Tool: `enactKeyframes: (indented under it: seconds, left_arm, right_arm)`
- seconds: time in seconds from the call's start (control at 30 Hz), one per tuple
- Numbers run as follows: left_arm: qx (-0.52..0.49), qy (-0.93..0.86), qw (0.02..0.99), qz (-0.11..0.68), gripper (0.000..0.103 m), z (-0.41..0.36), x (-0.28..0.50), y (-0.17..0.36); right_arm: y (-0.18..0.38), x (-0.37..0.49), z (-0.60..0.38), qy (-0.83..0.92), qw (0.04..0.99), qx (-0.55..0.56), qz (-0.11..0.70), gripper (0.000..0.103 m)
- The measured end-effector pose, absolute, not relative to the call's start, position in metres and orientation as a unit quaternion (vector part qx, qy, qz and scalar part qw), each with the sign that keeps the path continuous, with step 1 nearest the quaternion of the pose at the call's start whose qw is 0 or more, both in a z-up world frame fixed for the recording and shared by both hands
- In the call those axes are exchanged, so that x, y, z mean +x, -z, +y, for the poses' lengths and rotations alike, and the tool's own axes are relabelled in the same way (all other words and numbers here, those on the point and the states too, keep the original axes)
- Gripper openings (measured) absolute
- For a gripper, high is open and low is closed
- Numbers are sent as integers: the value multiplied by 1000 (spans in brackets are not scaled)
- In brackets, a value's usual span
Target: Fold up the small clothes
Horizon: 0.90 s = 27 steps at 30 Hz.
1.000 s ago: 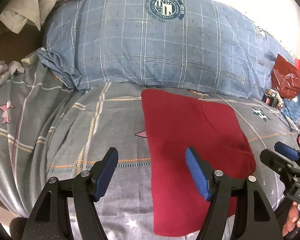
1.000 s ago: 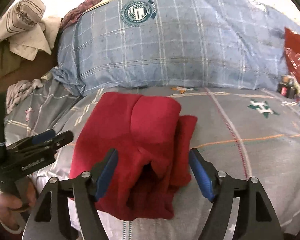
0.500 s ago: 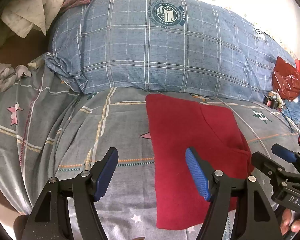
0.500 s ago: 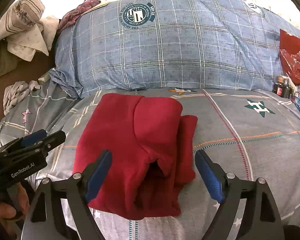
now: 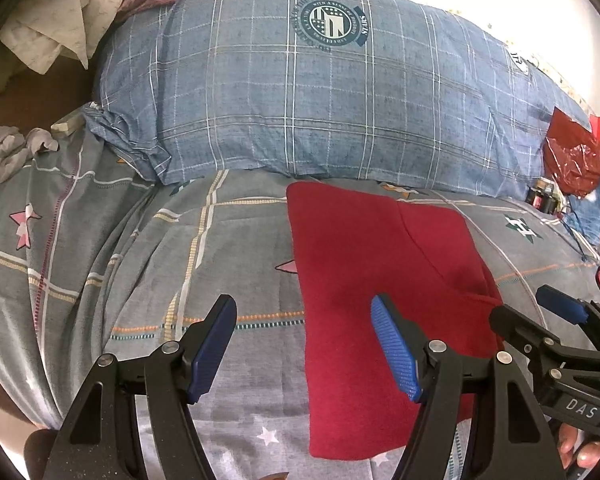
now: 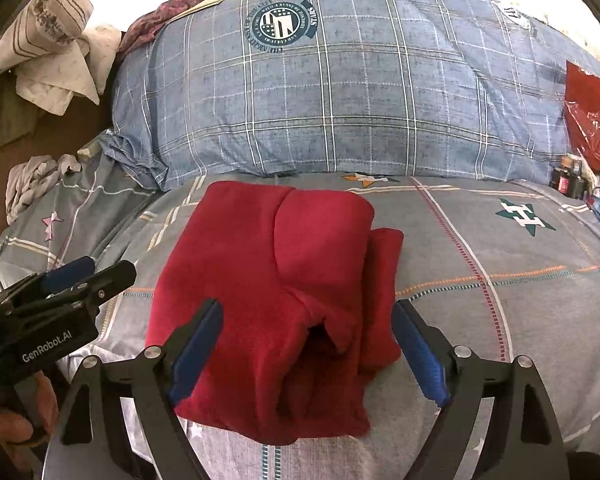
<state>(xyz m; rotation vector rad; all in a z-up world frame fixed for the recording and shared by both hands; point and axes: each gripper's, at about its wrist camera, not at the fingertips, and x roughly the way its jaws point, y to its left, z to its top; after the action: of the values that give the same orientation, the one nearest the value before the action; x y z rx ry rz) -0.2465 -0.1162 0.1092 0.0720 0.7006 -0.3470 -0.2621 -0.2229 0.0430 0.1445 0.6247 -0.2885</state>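
A red fleece garment (image 5: 380, 280) lies folded on the grey patterned bedspread (image 5: 180, 260); it also shows in the right wrist view (image 6: 276, 280), with a folded flap on top and a strip sticking out on its right side. My left gripper (image 5: 304, 312) is open and empty, above the garment's left edge. My right gripper (image 6: 306, 316) is open and empty, its jaws either side of the garment's near end. Each gripper shows in the other's view: the right one (image 5: 540, 312) and the left one (image 6: 88, 276).
A large blue plaid pillow (image 5: 320, 92) lies behind the garment. A red plastic bag (image 5: 576, 156) and small bottles (image 5: 542, 196) sit at the far right. Crumpled cloths (image 6: 48, 56) pile at the far left, beyond the bed's edge.
Both grippers have drawn back a little from the garment, which now sits slightly farther off in both views. Both jaws stay open. The garment has not moved.
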Motion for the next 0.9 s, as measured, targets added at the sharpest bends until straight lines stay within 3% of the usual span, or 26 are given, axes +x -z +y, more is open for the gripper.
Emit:
enactKeyframes:
  seconds: [0.9]
  left_arm:
    - [44, 173, 917, 356, 70, -129, -236, -100]
  right_arm:
    - [-34, -253, -229, 139, 934, 70, 320, 88]
